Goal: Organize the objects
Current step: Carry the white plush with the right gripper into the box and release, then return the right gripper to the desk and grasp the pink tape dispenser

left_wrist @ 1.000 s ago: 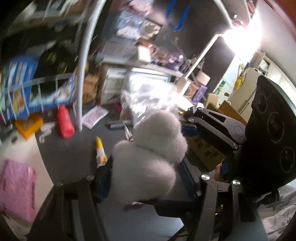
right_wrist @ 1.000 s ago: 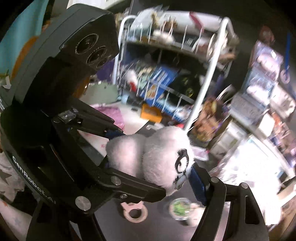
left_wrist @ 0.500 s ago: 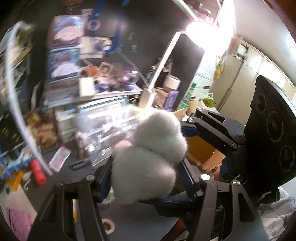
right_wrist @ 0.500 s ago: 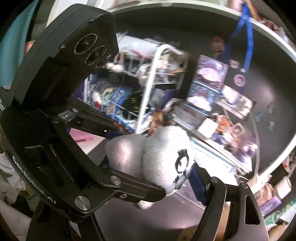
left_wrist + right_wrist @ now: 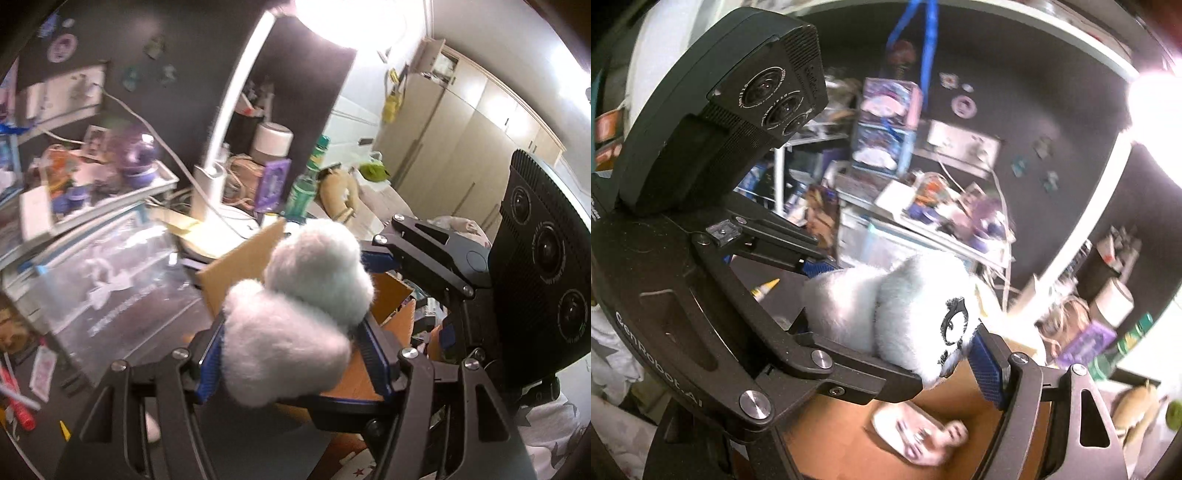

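A white fluffy plush toy (image 5: 295, 317) with a black embroidered eye (image 5: 955, 321) is held by both grippers at once. My left gripper (image 5: 291, 354) is shut on its body. My right gripper (image 5: 897, 325) is shut on its head end. The right gripper's black body (image 5: 532, 266) shows at the right of the left wrist view, and the left gripper's body (image 5: 701, 206) fills the left of the right wrist view. The toy hangs over an open brown cardboard box (image 5: 857, 439), whose flap (image 5: 240, 269) stands behind the toy.
A pale flat object (image 5: 916, 435) lies inside the box. A clear plastic bin (image 5: 110, 288) stands left of the box on the dark desk. A white lamp post (image 5: 225, 122), a green bottle (image 5: 306, 181) and a cluttered tray (image 5: 92, 184) stand behind. Wardrobes (image 5: 461, 122) are at far right.
Both grippers have swung right with the plush toy, away from the wire rack and desk clutter, and now hold it over the open cardboard box.
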Motion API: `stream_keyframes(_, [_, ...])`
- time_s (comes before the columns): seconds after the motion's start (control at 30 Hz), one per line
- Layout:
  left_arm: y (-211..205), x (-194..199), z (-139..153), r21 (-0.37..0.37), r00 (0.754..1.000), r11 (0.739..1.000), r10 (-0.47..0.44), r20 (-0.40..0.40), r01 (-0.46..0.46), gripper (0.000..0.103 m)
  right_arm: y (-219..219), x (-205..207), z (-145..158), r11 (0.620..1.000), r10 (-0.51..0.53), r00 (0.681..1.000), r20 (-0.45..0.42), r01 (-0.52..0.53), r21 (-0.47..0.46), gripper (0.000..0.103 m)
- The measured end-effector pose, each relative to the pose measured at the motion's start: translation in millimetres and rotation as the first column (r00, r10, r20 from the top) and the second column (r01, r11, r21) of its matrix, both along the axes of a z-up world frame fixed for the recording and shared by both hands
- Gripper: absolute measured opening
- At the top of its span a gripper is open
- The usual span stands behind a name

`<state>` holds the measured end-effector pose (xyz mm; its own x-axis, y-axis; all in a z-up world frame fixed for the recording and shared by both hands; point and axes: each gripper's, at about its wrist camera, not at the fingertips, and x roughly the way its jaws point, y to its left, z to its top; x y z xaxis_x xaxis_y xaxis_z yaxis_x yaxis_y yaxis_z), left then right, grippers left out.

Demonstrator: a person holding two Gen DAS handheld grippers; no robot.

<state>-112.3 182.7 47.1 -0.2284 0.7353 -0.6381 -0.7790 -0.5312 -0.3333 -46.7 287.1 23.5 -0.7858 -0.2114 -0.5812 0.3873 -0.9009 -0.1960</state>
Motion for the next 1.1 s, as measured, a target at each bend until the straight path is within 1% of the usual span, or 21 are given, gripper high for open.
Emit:
stream_keyframes(0.17, [30, -4, -11, -0.021, 0.998, 0.999, -0.041, 0.042, 0.042, 0.062, 26, 0, -8, 0.999, -0.039, 0.998, 0.051, 0.04, -0.001, 0.075])
stream_keyframes(0.33, [46, -6, -20, -0.045, 0.996, 0.997, -0.057, 0.065, 0.06, 0.064, 38, 2, -17, 0.998, -0.057, 0.994, 0.09, 0.056, 0.012, 0.076])
stream_keyframes(0.37, [49, -6, -21, -0.054, 0.996, 0.997, -0.055, 0.064, 0.058, 0.066, 40, 2, -18, 0.998, -0.061, 0.993, 0.099, 0.06, 0.015, 0.077])
stream_keyframes(0.47, [54, -5, -24, -0.094, 0.998, 0.994, -0.044, 0.047, 0.048, 0.076, 45, -1, -24, 0.997, -0.073, 0.989, 0.131, 0.071, 0.019, 0.079])
stream_keyframes(0.5, [55, -4, -24, -0.104, 0.998, 0.993, -0.043, 0.041, 0.047, 0.079, 46, -1, -26, 0.997, -0.078, 0.987, 0.138, 0.076, 0.021, 0.079])
stream_keyframes(0.6, [55, -4, -24, -0.117, 0.999, 0.992, -0.036, 0.031, 0.039, 0.081, 51, -2, -29, 0.996, -0.093, 0.986, 0.141, 0.09, 0.028, 0.08])
stream_keyframes(0.9, [48, 0, -23, -0.122, 1.0, 0.992, -0.022, 0.009, 0.023, 0.083, 56, 1, -31, 0.994, -0.111, 0.982, 0.151, 0.107, 0.032, 0.08])
stream_keyframes(1.03, [36, 7, -17, -0.112, 1.0, 0.994, -0.009, -0.023, 0.006, 0.083, 52, 6, -29, 0.995, -0.104, 0.985, 0.14, 0.101, 0.025, 0.08])
stream_keyframes(1.1, [22, 11, -10, -0.096, 0.999, 0.995, 0.0, -0.045, -0.005, 0.083, 47, 9, -26, 0.996, -0.084, 0.988, 0.131, 0.084, 0.009, 0.08])
